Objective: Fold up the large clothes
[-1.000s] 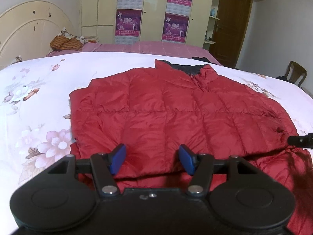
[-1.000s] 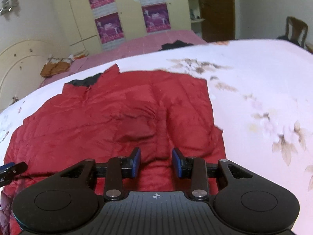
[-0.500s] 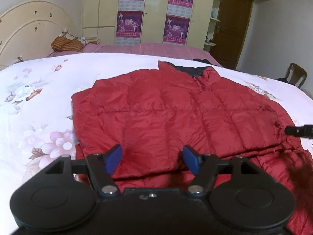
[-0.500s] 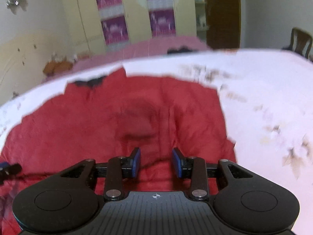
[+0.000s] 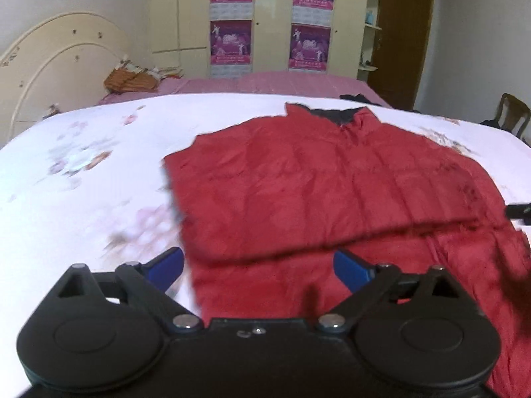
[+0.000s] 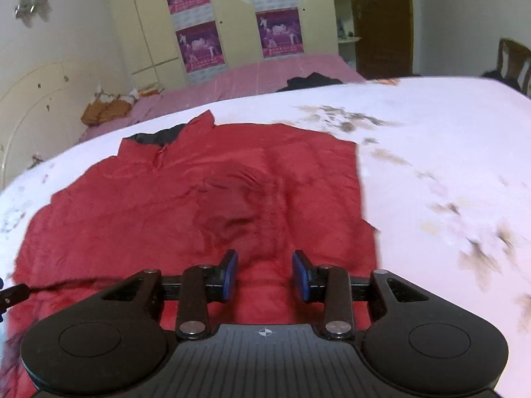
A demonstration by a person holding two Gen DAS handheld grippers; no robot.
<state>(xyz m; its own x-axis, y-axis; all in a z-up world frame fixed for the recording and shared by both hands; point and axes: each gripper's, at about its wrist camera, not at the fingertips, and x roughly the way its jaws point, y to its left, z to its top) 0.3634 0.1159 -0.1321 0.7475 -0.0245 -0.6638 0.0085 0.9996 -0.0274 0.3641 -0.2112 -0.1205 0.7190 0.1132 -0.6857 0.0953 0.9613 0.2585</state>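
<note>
Jacket (image 5: 332, 199) red, flat on your flowered bedspread (image 5: 83, 199), lower part folded up | your left gripper (image 5: 259, 267) opening wide, nothing gripped | your right gripper (image 6: 265, 275) opening over jacket, pads clear

Red quilted puffer jacket (image 5: 332, 195) spread over our white floral bedsheet (image 5: 83, 199).
Our left gripper (image 5: 259, 267) hovered above its folded near hem, blue-padded jaws opening with only fabric beneath, nothing pinched; the other gripper's black tip (image 5: 517, 210) showed at the right edge, a wooden chair (image 5: 511, 112) beyond.
</note>
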